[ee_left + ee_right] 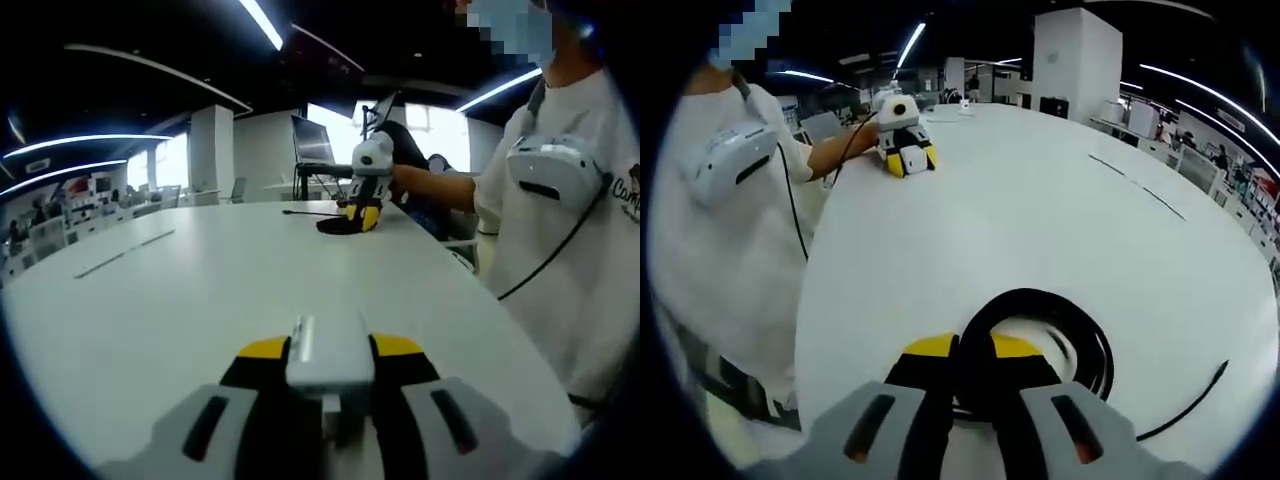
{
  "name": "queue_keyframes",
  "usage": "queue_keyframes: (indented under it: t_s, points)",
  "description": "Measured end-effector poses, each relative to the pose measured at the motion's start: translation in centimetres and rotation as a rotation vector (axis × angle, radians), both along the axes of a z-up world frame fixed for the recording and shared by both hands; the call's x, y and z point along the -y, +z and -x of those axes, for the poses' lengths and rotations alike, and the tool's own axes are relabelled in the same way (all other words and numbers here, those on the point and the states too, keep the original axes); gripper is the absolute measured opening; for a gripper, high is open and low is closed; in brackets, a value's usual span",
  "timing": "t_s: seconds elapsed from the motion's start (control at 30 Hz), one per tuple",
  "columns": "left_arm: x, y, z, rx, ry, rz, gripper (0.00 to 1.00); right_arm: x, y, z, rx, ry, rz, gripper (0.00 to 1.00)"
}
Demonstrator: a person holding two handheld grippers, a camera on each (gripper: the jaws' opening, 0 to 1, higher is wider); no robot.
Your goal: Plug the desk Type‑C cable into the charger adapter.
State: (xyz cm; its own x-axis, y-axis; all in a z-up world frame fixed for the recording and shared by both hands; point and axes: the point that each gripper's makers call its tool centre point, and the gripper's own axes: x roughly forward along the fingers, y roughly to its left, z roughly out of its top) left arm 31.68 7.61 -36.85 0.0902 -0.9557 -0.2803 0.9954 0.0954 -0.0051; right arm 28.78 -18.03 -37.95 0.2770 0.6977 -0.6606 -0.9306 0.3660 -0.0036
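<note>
**Grippers holding adapter and cable**

Left gripper (330, 350) is clamped on the white adapter (328, 355), just above the white desk (200, 290). Right gripper (973, 352) is closed on the coiled black cable (1040, 305), whose loop lies on the desk with one end (1185, 405) trailing free. Farther off, the person's white shirt (570, 250) borders the desk.

Person (560, 200) wears white printed T-shirt, white chest device, black cable
</note>
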Motion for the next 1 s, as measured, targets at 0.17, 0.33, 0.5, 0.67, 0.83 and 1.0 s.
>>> queue_keyframes:
  t_s: [0.17, 0.33, 0.5, 0.67, 0.83, 1.0]
  points:
    - [0.0, 0.0, 0.0, 0.001, 0.000, 0.000, 0.30, 0.3, 0.1, 0.2, 0.004, -0.013, -0.013, 0.15]
    - [0.2, 0.0, 0.1, 0.001, 0.001, 0.000, 0.30, 0.3, 1.7, 0.7, -0.021, -0.125, -0.160, 0.28]
    - [0.2, 0.0, 0.1, 0.001, 0.002, 0.000, 0.30, 1.3, 5.1, 0.3, 0.108, -0.294, -0.307, 0.41]
    - [0.2, 0.1, 0.0, 0.004, 0.001, 0.000, 0.30, 3.7, 6.1, -1.1, 0.202, -0.520, -0.360, 0.60]
    - [0.2, 0.1, 0.0, 0.004, 0.002, 0.000, 0.30, 5.5, 5.3, -2.5, 0.206, -0.710, -0.387, 0.85]
    - [0.3, 0.1, 0.0, 0.005, 0.003, 0.000, 0.30, 8.1, 4.4, -4.0, 0.223, -0.903, -0.387, 0.88]
